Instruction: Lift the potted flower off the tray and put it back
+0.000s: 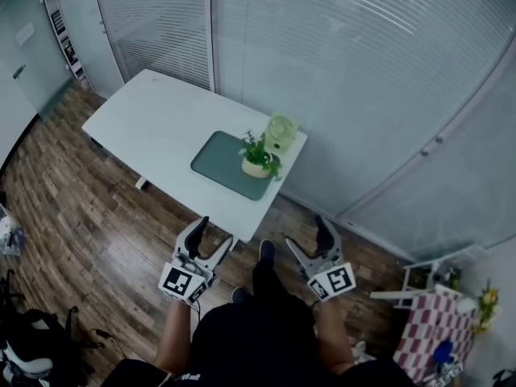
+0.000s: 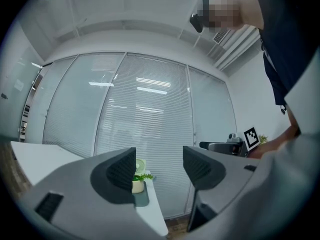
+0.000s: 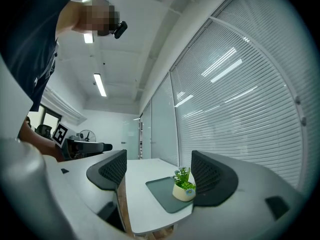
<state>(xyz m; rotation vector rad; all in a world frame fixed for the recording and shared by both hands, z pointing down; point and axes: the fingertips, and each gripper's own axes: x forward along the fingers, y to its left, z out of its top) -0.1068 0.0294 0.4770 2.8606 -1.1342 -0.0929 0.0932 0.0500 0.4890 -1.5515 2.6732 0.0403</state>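
Observation:
A small potted flower with green leaves in a cream pot stands on the right part of a dark green tray on the white table. The right gripper view shows the pot on the tray; in the left gripper view the pot is half hidden by a jaw. My left gripper and right gripper hang open over the floor, short of the table's near edge, both holding nothing.
A pale green round object stands on the table behind the tray. Glass walls with blinds rise close behind the table. A checked cloth and small white stand sit at the right. Bags and cables lie on the wooden floor at the left.

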